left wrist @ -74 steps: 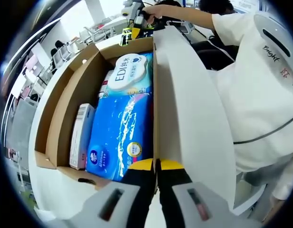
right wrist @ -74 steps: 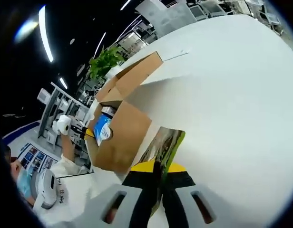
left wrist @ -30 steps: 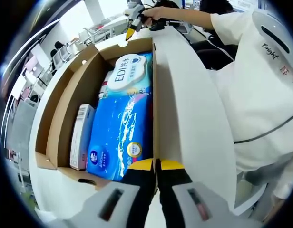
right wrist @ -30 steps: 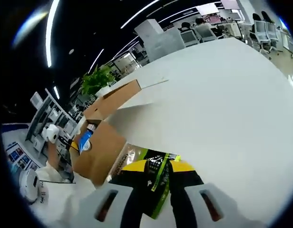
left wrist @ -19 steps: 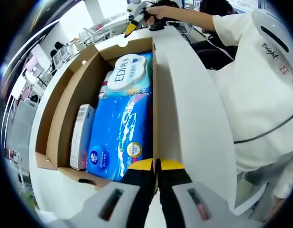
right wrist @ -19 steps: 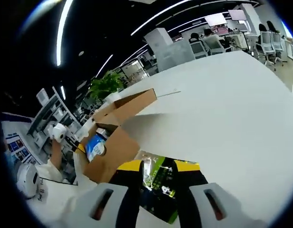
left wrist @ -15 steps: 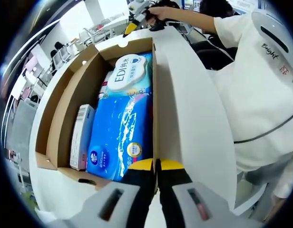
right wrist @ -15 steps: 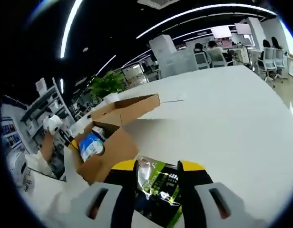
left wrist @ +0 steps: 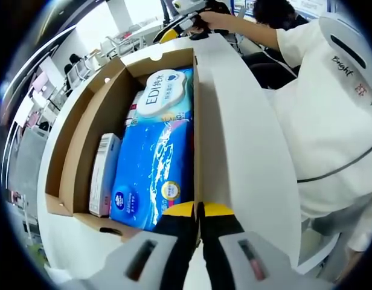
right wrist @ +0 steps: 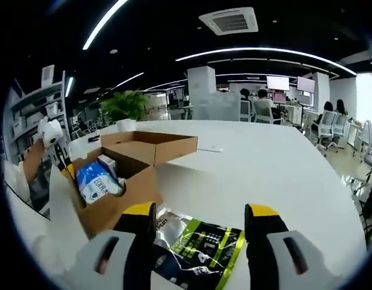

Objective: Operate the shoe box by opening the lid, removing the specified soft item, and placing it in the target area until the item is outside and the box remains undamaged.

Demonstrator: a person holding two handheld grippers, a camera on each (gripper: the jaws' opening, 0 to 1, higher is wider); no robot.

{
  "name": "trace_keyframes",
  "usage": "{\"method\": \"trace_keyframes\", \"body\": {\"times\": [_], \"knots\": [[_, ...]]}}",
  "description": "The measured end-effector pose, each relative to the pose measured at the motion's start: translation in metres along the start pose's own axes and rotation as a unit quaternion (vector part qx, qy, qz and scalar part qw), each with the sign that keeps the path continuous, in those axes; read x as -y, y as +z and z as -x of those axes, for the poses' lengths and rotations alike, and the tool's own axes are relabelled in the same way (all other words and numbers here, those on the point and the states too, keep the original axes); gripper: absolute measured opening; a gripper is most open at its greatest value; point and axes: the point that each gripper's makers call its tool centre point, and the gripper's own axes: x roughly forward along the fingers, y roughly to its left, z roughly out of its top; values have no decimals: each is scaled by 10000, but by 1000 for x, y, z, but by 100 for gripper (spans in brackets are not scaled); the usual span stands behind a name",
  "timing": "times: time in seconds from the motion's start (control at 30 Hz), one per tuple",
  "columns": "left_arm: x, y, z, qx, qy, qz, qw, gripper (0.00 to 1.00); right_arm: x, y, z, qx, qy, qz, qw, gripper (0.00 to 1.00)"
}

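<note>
My two grippers at an open shoe box (right wrist: 122,181) on a white table (right wrist: 276,175).

My right gripper (right wrist: 201,223) is spread wide open, and the green-and-black soft packet (right wrist: 201,248) lies flat on the table between its jaws, just beside the shoe box and outside it. My left gripper (left wrist: 198,212) is pinched closed on the box's white lid (left wrist: 234,139), at the lid's near edge. Inside the box lie a blue tissue pack (left wrist: 153,172) and a slim carton (left wrist: 103,172).

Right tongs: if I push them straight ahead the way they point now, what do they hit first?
The right tongs stand open over a green and black packet on the white table. Straight ahead looks like bare tabletop; the cardboard box sits off to the left, though depth is unclear.
</note>
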Motion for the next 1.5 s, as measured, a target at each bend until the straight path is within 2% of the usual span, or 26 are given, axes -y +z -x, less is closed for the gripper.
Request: {"method": "trace_keyframes", "body": {"times": [0.07,0.17,0.2,0.4,0.57,0.67,0.7,0.77,1.0,1.27,1.4,1.5], "knots": [[0,0,0,8,1,9,10000,2,-5,-5,2,63,-84,78,9999,54],[0,0,0,1,6,3,10000,2,-10,-15,0,-9,-168,188,9997,64],[0,0,0,0,11,1,10000,2,-13,-16,0,57,-176,309,9994,64],[0,0,0,24,30,-6,10000,2,-19,-23,-2,115,-193,278,9994,64],[0,0,0,39,37,-9,10000,2,-22,-30,-12,-12,-271,360,9990,67],[0,1,0,70,48,-10,10000,2,-24,-35,-16,-66,-341,318,9989,67],[0,1,0,67,49,-18,10000,2,-27,-39,-18,-69,-328,120,9994,67],[0,1,0,62,46,-12,10000,2,-31,-45,-22,-108,-237,41,9997,67],[-1,1,0,67,45,-22,10000,2,-33,-61,-29,-298,-350,211,9987,67],[-1,1,0,67,49,-27,10000,2,-33,-70,-32,-460,-308,165,9983,72],[-1,1,-1,65,45,-22,10000,2,-28,-84,-33,-712,-456,25,9964,71],[-1,1,-1,67,49,-21,10000,2,-30,-86,-32,-729,-495,-142,9960,70]]}}
